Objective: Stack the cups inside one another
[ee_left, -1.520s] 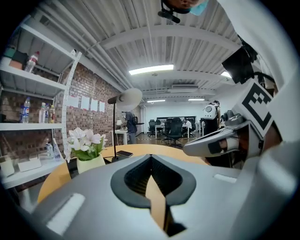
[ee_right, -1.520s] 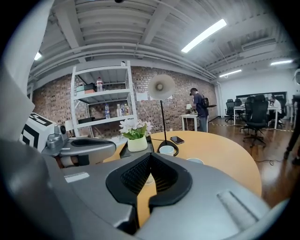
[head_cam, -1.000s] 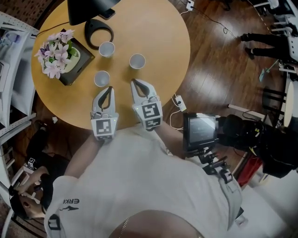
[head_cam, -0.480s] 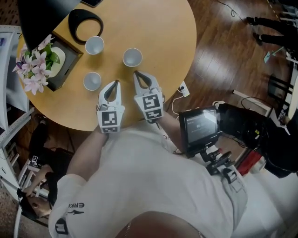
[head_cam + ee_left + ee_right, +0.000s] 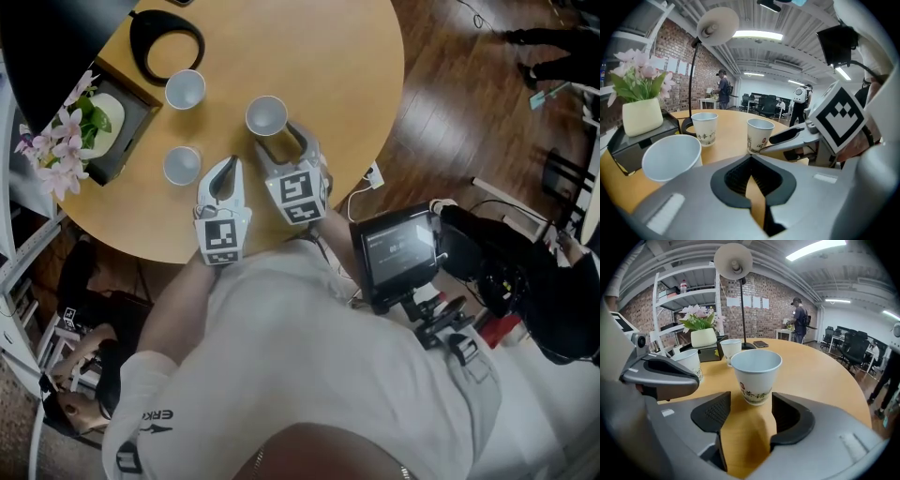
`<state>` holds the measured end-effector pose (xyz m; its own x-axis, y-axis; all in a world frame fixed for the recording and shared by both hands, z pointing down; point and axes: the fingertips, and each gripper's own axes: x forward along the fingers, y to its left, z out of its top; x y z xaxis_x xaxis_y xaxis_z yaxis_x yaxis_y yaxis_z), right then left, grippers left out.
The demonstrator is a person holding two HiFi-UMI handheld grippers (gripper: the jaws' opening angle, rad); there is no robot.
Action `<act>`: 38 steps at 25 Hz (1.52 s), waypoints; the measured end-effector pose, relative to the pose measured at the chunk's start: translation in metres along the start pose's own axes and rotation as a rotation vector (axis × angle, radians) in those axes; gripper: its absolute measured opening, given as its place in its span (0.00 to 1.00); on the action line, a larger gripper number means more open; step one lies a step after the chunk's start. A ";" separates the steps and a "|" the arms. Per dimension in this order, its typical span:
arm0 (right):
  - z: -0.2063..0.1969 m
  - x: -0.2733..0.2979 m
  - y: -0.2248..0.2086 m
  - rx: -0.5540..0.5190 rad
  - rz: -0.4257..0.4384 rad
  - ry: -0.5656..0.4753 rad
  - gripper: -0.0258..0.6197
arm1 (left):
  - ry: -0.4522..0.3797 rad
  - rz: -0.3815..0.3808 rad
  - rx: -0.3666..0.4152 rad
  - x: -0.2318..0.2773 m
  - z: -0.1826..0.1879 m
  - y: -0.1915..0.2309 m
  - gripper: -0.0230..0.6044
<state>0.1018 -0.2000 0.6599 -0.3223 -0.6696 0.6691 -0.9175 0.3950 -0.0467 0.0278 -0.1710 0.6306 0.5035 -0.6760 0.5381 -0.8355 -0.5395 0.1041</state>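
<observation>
Head view: we find three paper cups standing apart on the round table: the front cup, the left cup and the far cup.

Left gripper view: we note the left gripper with its jaws together and nothing between them. The left cup is just beside it.

Right gripper view: the right gripper has just been opening. Its jaws stand apart, with the front cup upright between their tips, untouched.

cups: smooth paper | table: matt wood (pale) | floor: glossy dark wood
</observation>
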 end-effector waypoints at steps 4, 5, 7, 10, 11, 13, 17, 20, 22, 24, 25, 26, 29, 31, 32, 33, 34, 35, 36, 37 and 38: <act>0.002 0.017 -0.001 -0.012 -0.004 0.007 0.54 | 0.008 0.011 -0.005 -0.002 -0.006 0.005 0.04; 0.004 0.019 -0.003 -0.015 -0.008 0.005 0.55 | 0.007 0.014 -0.005 -0.003 -0.005 0.005 0.04; 0.008 0.023 -0.007 -0.020 -0.014 0.003 0.56 | 0.006 0.018 -0.004 -0.004 -0.003 0.005 0.04; 0.013 0.026 -0.012 -0.023 -0.028 0.001 0.56 | 0.009 0.021 -0.003 -0.007 -0.001 0.003 0.04; 0.013 0.026 -0.014 -0.024 -0.034 0.001 0.55 | 0.010 0.021 -0.003 -0.008 0.000 0.003 0.04; 0.014 0.026 -0.017 -0.021 -0.045 -0.004 0.52 | 0.009 0.020 0.001 -0.009 0.001 0.002 0.04; 0.016 0.025 -0.018 -0.022 -0.046 -0.015 0.52 | 0.007 0.017 0.008 -0.011 0.003 0.001 0.04; 0.017 0.024 -0.018 -0.027 -0.051 -0.023 0.51 | 0.002 0.013 0.015 -0.012 0.005 0.001 0.04; 0.018 0.023 -0.017 -0.028 -0.055 -0.034 0.51 | -0.005 0.008 0.022 -0.014 0.006 0.000 0.04; 0.023 0.021 -0.016 -0.033 -0.060 -0.049 0.51 | -0.015 0.004 0.030 -0.016 0.008 0.000 0.04; 0.027 0.019 -0.015 -0.036 -0.062 -0.058 0.51 | -0.020 0.002 0.034 -0.017 0.010 0.000 0.04; 0.030 0.016 -0.014 -0.038 -0.064 -0.066 0.51 | -0.026 0.000 0.038 -0.018 0.012 0.000 0.04; 0.042 0.003 -0.009 -0.043 -0.072 -0.090 0.51 | -0.052 -0.008 0.052 -0.027 0.022 -0.004 0.04; 0.053 -0.009 -0.007 -0.050 -0.080 -0.112 0.51 | -0.077 -0.012 0.066 -0.033 0.032 -0.006 0.04; 0.060 -0.015 -0.006 -0.053 -0.085 -0.125 0.51 | -0.092 -0.014 0.072 -0.036 0.038 -0.007 0.04; 0.066 -0.021 -0.005 -0.056 -0.089 -0.137 0.51 | -0.108 -0.015 0.078 -0.039 0.044 -0.008 0.04; 0.072 -0.027 -0.004 -0.059 -0.091 -0.149 0.51 | -0.123 -0.016 0.081 -0.042 0.050 -0.008 0.04; 0.078 -0.032 -0.002 -0.061 -0.093 -0.160 0.51 | -0.137 -0.015 0.085 -0.045 0.055 -0.007 0.04; 0.083 -0.037 0.001 -0.064 -0.095 -0.171 0.51 | -0.150 -0.013 0.088 -0.048 0.060 -0.006 0.04; 0.089 -0.042 0.004 -0.066 -0.098 -0.182 0.51 | -0.162 -0.009 0.090 -0.052 0.064 -0.003 0.04; 0.094 -0.046 0.007 -0.070 -0.102 -0.193 0.51 | -0.174 -0.003 0.089 -0.056 0.068 -0.001 0.04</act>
<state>0.0889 -0.2252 0.5589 -0.2735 -0.8134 0.5134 -0.9314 0.3573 0.0699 0.0149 -0.1667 0.5437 0.5429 -0.7467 0.3844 -0.8150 -0.5788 0.0267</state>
